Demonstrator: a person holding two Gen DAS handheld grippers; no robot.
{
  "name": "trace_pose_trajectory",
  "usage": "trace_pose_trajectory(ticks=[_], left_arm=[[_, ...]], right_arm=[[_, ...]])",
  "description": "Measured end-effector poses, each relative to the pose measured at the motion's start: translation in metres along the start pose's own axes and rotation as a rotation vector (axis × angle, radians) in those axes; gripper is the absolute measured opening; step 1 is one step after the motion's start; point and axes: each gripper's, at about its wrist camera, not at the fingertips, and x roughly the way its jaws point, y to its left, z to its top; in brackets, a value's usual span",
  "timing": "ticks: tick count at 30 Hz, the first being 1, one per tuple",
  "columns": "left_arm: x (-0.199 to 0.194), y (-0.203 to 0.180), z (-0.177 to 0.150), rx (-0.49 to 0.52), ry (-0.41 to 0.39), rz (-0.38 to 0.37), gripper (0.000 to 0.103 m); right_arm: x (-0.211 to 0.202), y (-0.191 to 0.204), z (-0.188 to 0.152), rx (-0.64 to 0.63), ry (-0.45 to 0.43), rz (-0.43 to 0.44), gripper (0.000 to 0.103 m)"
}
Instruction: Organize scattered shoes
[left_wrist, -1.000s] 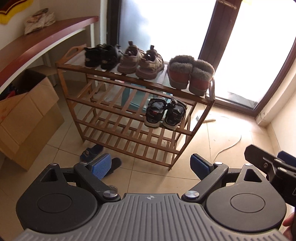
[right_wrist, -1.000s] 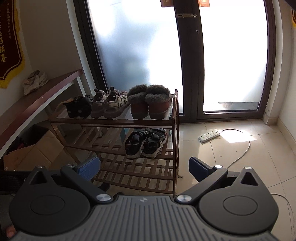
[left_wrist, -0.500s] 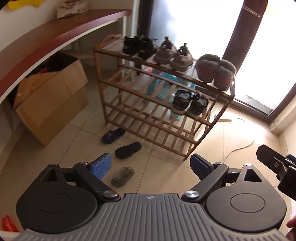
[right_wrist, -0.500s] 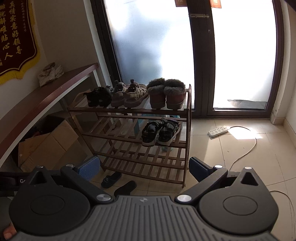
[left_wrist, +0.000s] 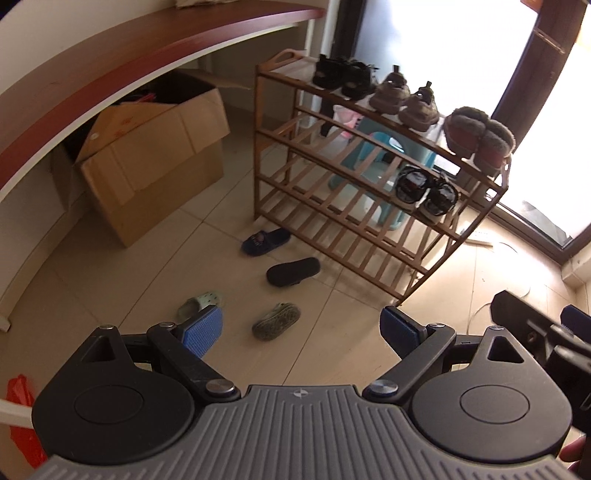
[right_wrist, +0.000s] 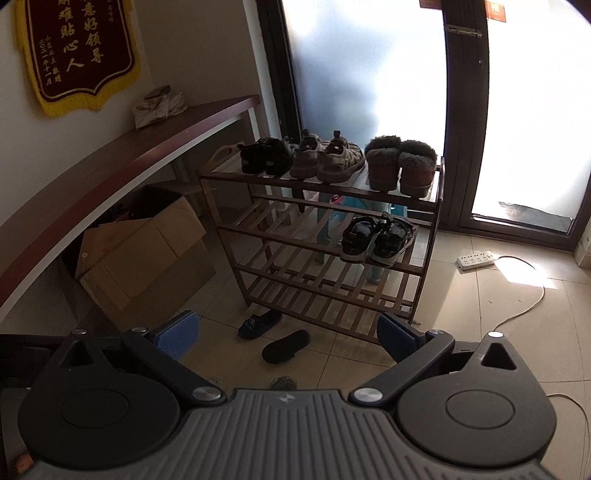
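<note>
Hovering above the floor, left tool (left_wrist: 301, 328) wide apart, right tool (right_wrist: 288, 332) likewise, both holding nothing

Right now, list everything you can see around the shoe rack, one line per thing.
wooden slatted shoe rack: one, brown, before the glass door
black strappy shoes: pair, top shelf, left end
tan sandals: pair, top shelf, middle
fur-lined brown slippers: pair, top shelf, right end
black sport sandals: pair, second shelf, right end
navy slipper: one, floor by rack
black slide: one, floor, sole up
pale green clog: one, floor
grey-green clog: one, floor, sole up
cardboard box: one, brown, under the curved counter
white power strip: one, floor by door
left tongs: blue pads, open, empty
right tongs: blue pads, open, empty
</note>
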Motion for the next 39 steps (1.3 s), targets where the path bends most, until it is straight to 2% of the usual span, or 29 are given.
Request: trace_pose_trajectory(ticks=[6, 9, 18, 23, 29, 39], left_arm=[[-0.008, 0.021, -0.011, -0.042, 0.009, 0.032, 0.094], [-0.012, 0.033, -0.018, -0.062, 0.014, 0.047, 0.098], [-0.017, 0.061, -0.03, -0.106, 0.017, 0.094, 0.098], [-0.023, 0.059, -0.032, -0.024, -0.036, 0.197, 0.1], [-0.027, 0.065, -0.03, -0.068, -0.058, 0.139, 0.1], [-0.029, 0.064, -0.032, -0.082, -0.064, 0.132, 0.101]], right_arm=[[-0.007, 0.02, -0.011, -0.027, 0.023, 0.039, 0.103], [-0.011, 0.027, -0.013, -0.042, 0.024, 0.052, 0.103], [-0.012, 0.029, -0.012, -0.057, 0.043, 0.066, 0.103], [-0.014, 0.031, -0.019, -0.077, 0.065, 0.07, 0.103], [-0.015, 0.032, -0.025, -0.091, 0.084, 0.066, 0.103], [-0.014, 0.026, -0.034, -0.096, 0.111, 0.055, 0.103]])
